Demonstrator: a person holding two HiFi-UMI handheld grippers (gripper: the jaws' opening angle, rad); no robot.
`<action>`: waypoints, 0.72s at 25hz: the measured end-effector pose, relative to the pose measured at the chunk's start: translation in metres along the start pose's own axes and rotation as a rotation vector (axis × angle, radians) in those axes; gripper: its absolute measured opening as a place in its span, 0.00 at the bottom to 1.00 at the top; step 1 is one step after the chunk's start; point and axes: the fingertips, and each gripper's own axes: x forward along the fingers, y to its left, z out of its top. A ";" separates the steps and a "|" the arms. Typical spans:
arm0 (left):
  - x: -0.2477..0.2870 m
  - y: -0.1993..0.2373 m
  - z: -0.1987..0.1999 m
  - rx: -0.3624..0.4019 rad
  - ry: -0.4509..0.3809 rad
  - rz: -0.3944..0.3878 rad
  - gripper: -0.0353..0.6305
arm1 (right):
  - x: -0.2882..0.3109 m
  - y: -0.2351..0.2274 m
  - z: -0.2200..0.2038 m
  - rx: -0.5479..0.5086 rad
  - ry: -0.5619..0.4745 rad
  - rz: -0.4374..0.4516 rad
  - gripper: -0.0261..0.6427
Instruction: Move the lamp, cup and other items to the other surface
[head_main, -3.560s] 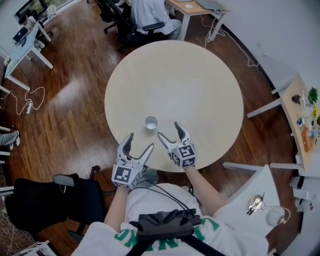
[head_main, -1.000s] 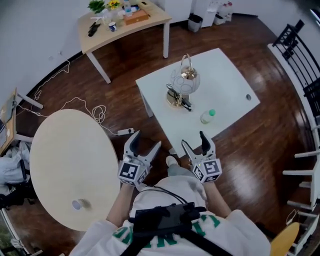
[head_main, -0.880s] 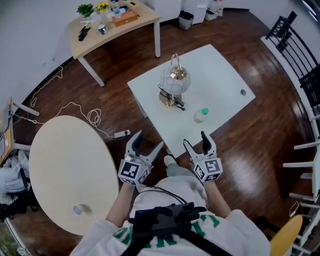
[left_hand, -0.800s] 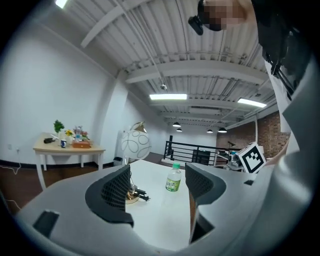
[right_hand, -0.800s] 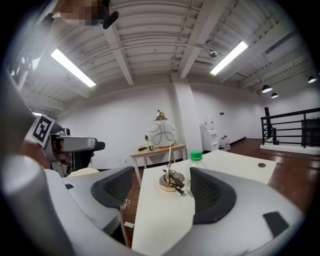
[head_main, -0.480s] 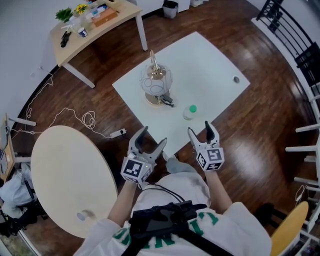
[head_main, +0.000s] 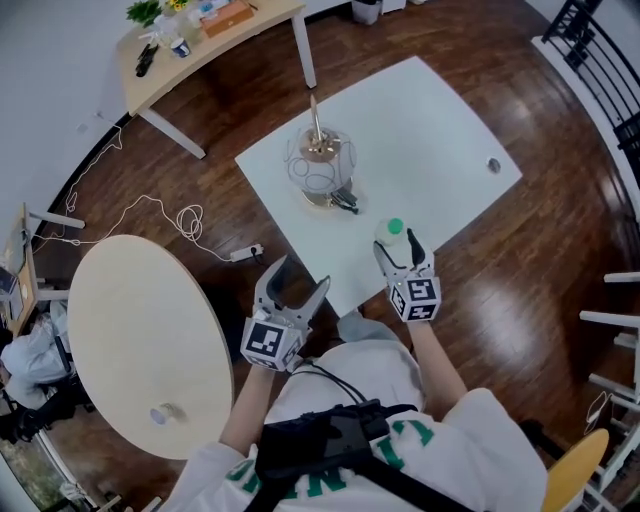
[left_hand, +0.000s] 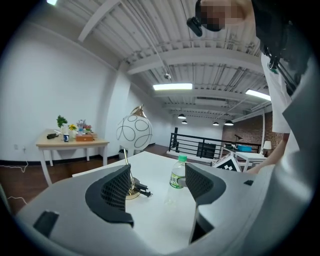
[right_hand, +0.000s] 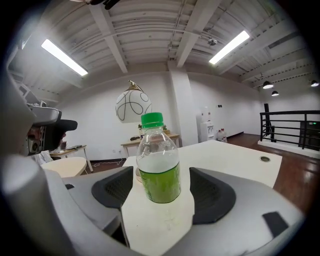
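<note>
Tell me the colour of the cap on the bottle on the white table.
Green. The cap shows best in the right gripper view.

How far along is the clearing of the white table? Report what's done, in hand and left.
Done, apparently: the cup stands alone on the round table. In hand: the right gripper has its open jaws either side of the green-capped bottle on the white table, pads not yet pressing. Left: that bottle and the lamp are both on the white table; the left gripper is open and empty.
</note>
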 end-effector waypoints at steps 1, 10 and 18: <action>-0.002 0.004 -0.006 0.017 -0.003 0.012 0.56 | 0.004 -0.002 -0.001 -0.007 0.004 -0.003 0.58; -0.029 0.011 -0.007 -0.023 -0.032 0.112 0.55 | 0.011 0.027 0.012 -0.107 0.007 0.076 0.48; -0.090 0.033 -0.011 -0.052 -0.116 0.227 0.56 | -0.009 0.118 0.047 -0.152 -0.059 0.249 0.48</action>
